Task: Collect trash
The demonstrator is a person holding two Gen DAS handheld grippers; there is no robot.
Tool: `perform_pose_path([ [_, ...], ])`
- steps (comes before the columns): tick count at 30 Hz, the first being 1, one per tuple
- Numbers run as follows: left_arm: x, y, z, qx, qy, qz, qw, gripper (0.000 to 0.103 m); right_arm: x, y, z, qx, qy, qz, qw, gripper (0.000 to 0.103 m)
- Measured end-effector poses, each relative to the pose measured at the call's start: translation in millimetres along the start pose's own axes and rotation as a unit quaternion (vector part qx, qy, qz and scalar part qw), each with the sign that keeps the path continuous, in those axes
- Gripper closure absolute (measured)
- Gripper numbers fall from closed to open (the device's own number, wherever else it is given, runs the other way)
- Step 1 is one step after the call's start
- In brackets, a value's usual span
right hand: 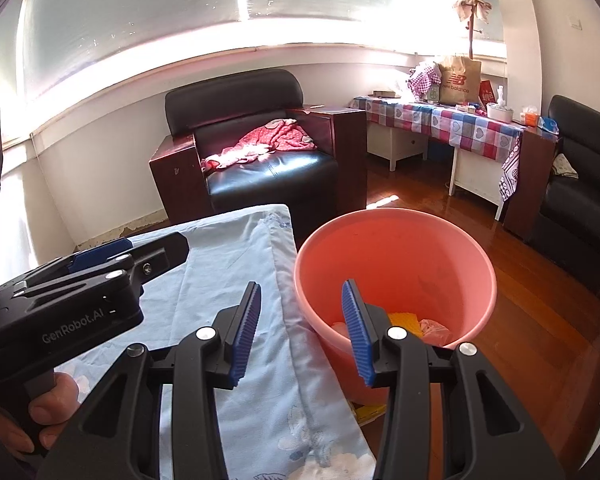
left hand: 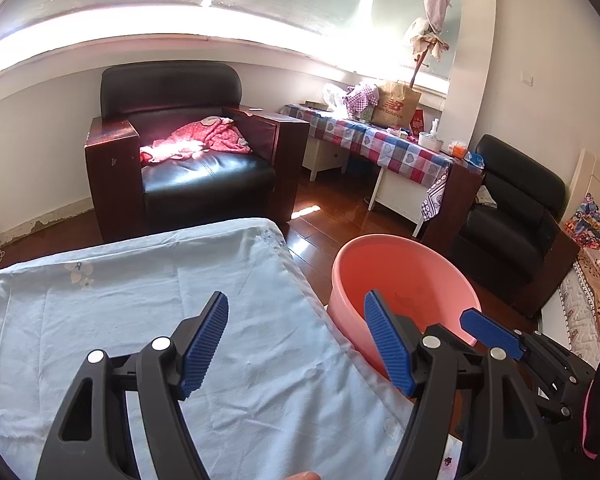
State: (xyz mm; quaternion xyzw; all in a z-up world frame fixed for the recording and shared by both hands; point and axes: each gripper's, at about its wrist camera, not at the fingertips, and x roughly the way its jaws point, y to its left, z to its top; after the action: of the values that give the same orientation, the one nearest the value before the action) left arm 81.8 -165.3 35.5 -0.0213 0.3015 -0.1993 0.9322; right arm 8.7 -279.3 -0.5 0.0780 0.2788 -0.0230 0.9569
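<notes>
We see the left gripper [left hand: 296, 344] held over the near part of a table draped in a pale blue cloth [left hand: 140, 300], its blue-padded jaws spread wide apart with nothing between them. The right gripper [right hand: 300, 334] hangs just to the right of it, over the right edge of the cloth and the near rim of a pink bucket [right hand: 396, 240]; its jaws stand partly apart and also hold nothing. The bucket sits on the dark wooden floor [right hand: 520, 280], right against the table's right side. In the right wrist view we can make out trash at the bucket's bottom: a yellow piece [right hand: 406, 320] and a crumpled pinkish wrapper [right hand: 434, 330], partly hidden behind the right finger. A hand [right hand: 48, 412] grips the left tool's handle at the near left. Farther off, a black leather armchair [left hand: 188, 140] with a red spotted garment [left hand: 208, 140] on its seat stands under the window, and to its right a table with a checked cloth [left hand: 380, 140] carries a brown paper bag [left hand: 396, 106].
</notes>
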Motion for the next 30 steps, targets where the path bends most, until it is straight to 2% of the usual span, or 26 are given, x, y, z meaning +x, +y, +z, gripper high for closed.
perform_pose_path([
  [30,-16,9,-7,-0.004,-0.003,0.003,1.0,0.034,-2,13,2,-0.012,-0.002,0.0,1.0,0.06],
])
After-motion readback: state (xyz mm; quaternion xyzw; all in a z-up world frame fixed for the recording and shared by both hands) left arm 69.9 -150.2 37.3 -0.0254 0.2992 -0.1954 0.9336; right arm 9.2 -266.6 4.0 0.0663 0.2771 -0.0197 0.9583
